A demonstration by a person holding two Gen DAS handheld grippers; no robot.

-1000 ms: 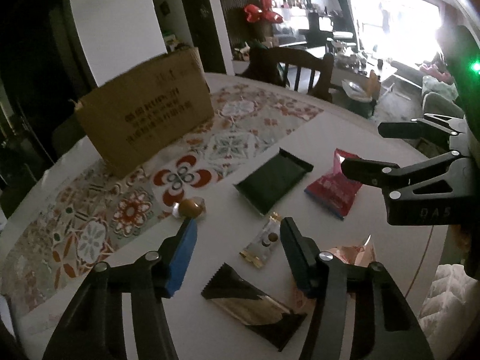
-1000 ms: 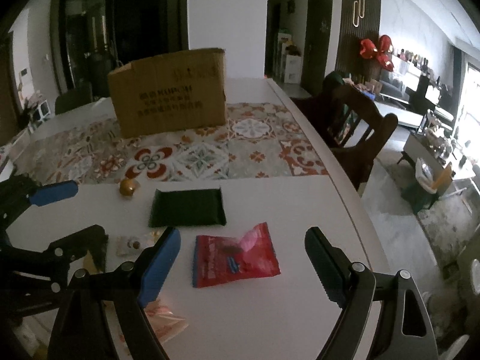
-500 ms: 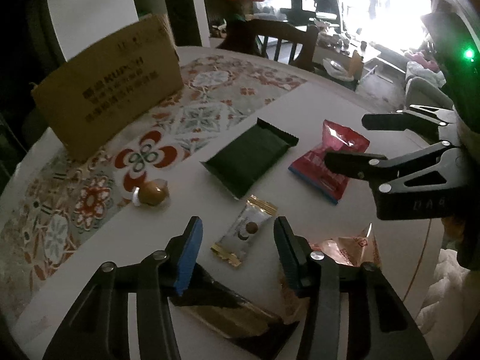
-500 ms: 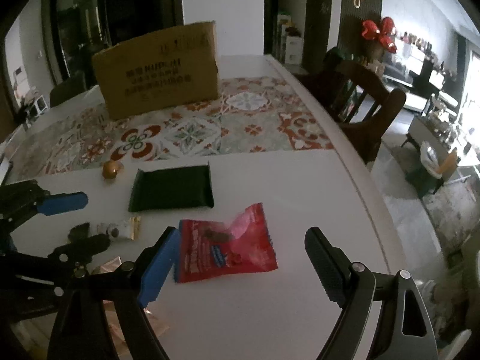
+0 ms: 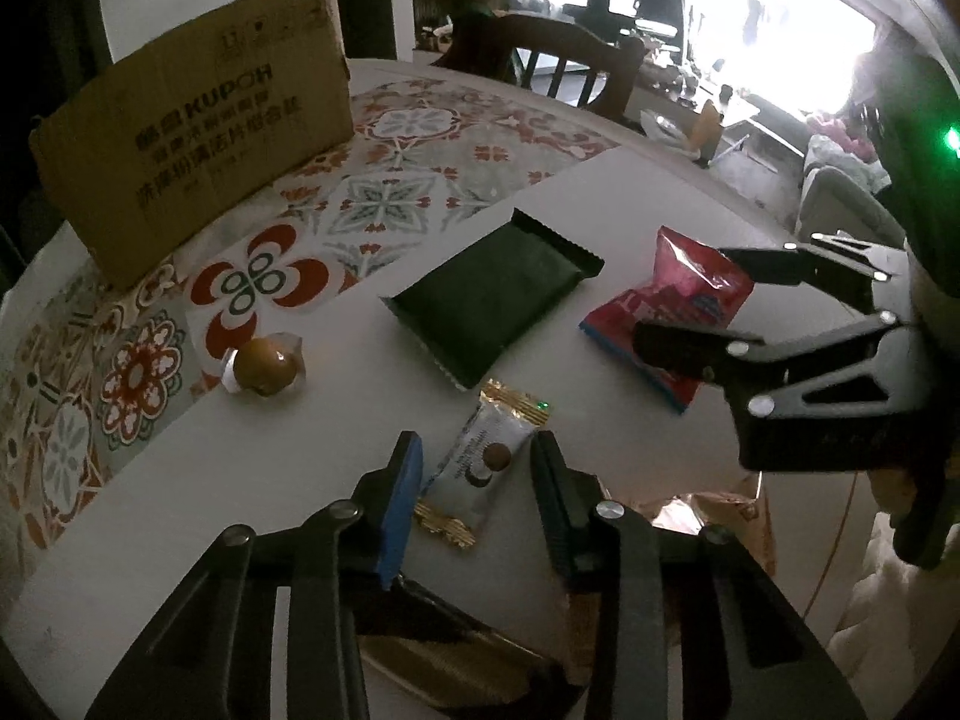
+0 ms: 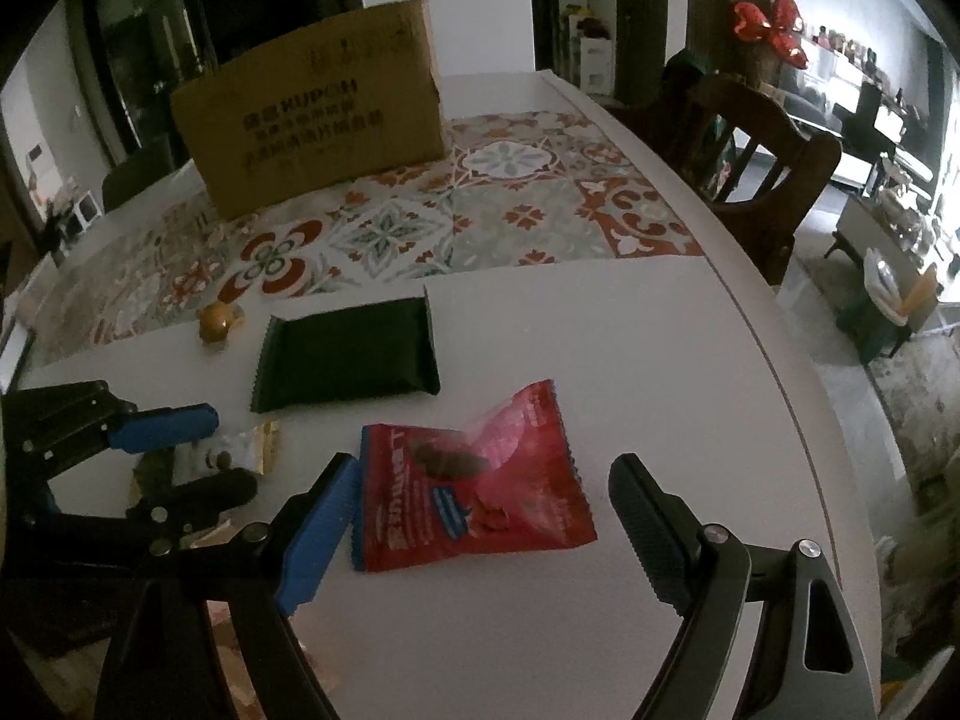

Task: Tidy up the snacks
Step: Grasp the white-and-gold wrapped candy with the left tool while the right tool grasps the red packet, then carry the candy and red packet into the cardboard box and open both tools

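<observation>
A small white-and-gold snack packet [image 5: 486,462] lies on the white table [image 6: 660,360], between the fingers of my left gripper [image 5: 474,450]. Its jaws are closing and a little gap still shows at each pad. A red snack bag [image 6: 474,480] lies flat between the wide-open fingers of my right gripper [image 6: 480,534], neither pad touching it. In the left wrist view the right gripper [image 5: 684,294] hangs over the red bag [image 5: 672,300]. In the right wrist view the left gripper [image 6: 225,453] straddles the small packet [image 6: 240,450].
A dark green packet [image 5: 492,300] lies behind both, and a gold-wrapped round candy [image 5: 267,366] to its left. A cardboard box [image 5: 192,120] stands on the patterned mat [image 5: 390,204]. A dark packet [image 5: 456,660] and a pinkish one [image 5: 720,510] lie under the grippers. A wooden chair [image 6: 762,138] stands at the right.
Both grippers have sunk toward the table and tipped down. The left jaws have narrowed around the small packet. The right gripper now brackets the red bag, still wide.
</observation>
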